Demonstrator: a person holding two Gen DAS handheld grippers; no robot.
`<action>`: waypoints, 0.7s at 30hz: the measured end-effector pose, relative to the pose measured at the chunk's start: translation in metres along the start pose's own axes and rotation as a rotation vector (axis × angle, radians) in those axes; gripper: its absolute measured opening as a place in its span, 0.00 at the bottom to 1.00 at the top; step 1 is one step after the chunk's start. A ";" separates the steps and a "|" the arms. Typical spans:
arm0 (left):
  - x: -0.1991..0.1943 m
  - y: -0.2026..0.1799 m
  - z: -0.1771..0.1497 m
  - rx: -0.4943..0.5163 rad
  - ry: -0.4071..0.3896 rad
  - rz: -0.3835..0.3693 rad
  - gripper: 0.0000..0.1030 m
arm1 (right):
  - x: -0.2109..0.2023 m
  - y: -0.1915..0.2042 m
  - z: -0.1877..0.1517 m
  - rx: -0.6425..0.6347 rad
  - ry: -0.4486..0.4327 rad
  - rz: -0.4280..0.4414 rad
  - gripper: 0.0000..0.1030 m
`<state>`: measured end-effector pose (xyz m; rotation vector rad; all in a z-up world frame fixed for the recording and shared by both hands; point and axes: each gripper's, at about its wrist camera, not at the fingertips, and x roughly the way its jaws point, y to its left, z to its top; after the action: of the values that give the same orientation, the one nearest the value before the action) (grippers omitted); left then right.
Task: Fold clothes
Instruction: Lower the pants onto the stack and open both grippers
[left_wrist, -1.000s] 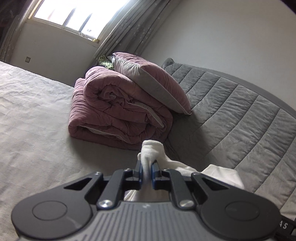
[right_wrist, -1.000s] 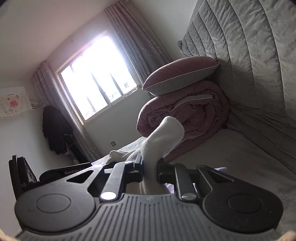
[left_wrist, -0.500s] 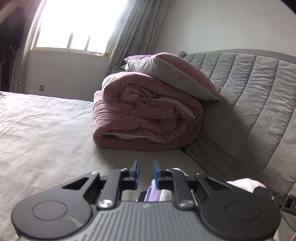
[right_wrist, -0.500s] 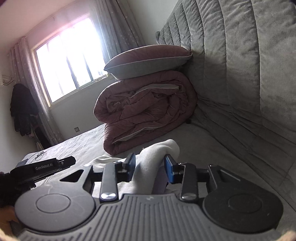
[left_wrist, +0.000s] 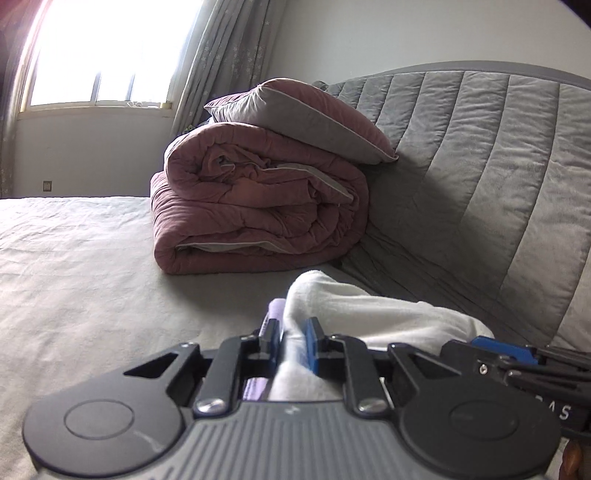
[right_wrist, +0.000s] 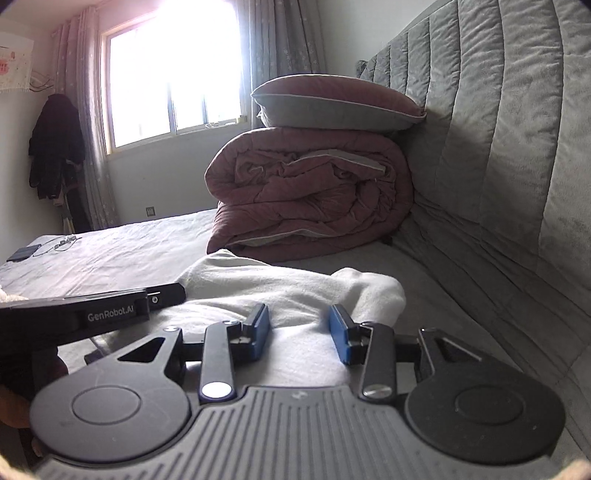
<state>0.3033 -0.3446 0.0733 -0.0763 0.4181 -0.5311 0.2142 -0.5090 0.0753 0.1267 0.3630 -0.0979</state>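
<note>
Both hands have sunk, laying your soft white fleece garment (right_wrist: 295, 291) on the grey bed (left_wrist: 74, 280); right gripper (right_wrist: 300, 328) has just spread wide, free; left gripper (left_wrist: 293, 341) narrow, pinching cloth; release, then smooth the fold.

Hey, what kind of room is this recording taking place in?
Most likely a bedroom. There is a bed with a grey sheet and a quilted grey headboard, a rolled pink duvet with a pillow on top, and a curtained window.
</note>
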 end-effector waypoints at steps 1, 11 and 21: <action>-0.002 -0.001 0.001 0.004 -0.002 0.000 0.15 | -0.001 0.000 0.000 0.001 0.000 0.000 0.40; -0.036 -0.008 0.023 -0.003 0.031 0.024 0.35 | -0.042 0.013 0.022 0.030 -0.022 0.001 0.54; -0.087 -0.017 0.030 0.038 0.148 0.120 0.65 | -0.083 0.034 0.035 0.065 0.065 -0.026 0.66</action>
<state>0.2391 -0.3164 0.1360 0.0243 0.5530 -0.4276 0.1531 -0.4747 0.1410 0.1897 0.4261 -0.1314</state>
